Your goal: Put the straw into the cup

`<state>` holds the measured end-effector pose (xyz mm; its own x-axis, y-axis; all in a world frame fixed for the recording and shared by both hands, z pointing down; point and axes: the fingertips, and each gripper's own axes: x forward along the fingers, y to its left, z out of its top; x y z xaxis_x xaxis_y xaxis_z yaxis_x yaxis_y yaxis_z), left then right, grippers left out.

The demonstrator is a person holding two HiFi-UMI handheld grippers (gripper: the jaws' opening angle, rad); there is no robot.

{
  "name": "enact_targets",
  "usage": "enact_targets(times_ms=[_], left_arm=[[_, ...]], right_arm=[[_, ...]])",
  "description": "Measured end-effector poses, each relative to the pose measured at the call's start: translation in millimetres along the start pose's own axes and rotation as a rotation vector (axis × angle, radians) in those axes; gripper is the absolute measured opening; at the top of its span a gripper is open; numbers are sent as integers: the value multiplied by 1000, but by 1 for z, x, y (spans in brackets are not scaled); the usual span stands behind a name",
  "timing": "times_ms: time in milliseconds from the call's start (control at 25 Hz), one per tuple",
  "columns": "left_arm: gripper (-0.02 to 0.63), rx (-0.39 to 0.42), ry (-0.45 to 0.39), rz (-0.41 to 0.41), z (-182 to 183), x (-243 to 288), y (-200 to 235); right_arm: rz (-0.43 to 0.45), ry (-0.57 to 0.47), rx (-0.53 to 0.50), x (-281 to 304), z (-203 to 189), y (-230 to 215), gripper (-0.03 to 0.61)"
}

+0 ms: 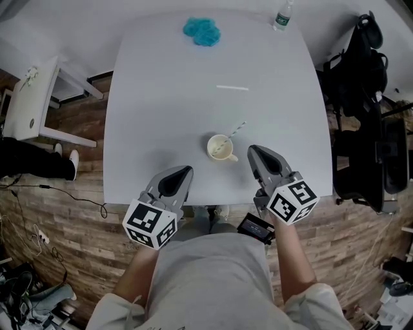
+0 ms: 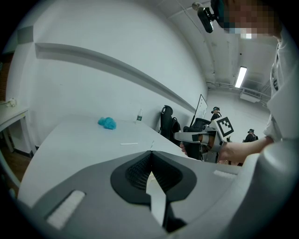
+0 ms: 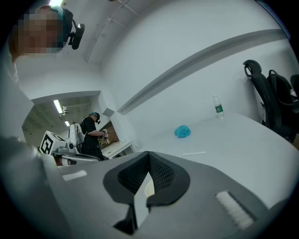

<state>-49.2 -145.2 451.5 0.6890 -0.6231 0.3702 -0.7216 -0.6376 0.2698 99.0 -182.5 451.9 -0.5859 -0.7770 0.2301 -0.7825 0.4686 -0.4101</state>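
Cup (image 1: 220, 147) w/ straw (image 1: 237, 129) standing in it, near table (image 1: 161, 97) front edge, L gripper (image 1: 182, 174) & R gripper (image 1: 258, 156) either side, both closed, empty, spare straw (image 1: 232, 87) mid-table, blue cloth (image 1: 201, 31) at far edge

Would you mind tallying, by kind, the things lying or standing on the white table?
Cup: 1
Straw, standing in the cup: 1
Thin white stick, lying flat: 1
Blue fluffy clump: 1
Water bottle: 1
Total: 5
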Motion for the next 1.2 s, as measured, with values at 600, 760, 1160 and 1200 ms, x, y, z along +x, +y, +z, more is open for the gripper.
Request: enact_targets(times_ms=[600, 760, 1160, 1200], left_arm=[[18, 32, -34, 9, 14, -20, -10], [18, 41, -46, 3, 20, -20, -15], [18, 50, -59, -2, 29, -21, -21], [18, 50, -60, -2, 29, -21, -21]], right_arm=[[47, 63, -79, -25, -7, 50, 6], [55, 66, -95, -28, -6, 55, 5], [67, 66, -96, -30, -4, 62, 5], [70, 65, -97, -30, -5, 63, 5]])
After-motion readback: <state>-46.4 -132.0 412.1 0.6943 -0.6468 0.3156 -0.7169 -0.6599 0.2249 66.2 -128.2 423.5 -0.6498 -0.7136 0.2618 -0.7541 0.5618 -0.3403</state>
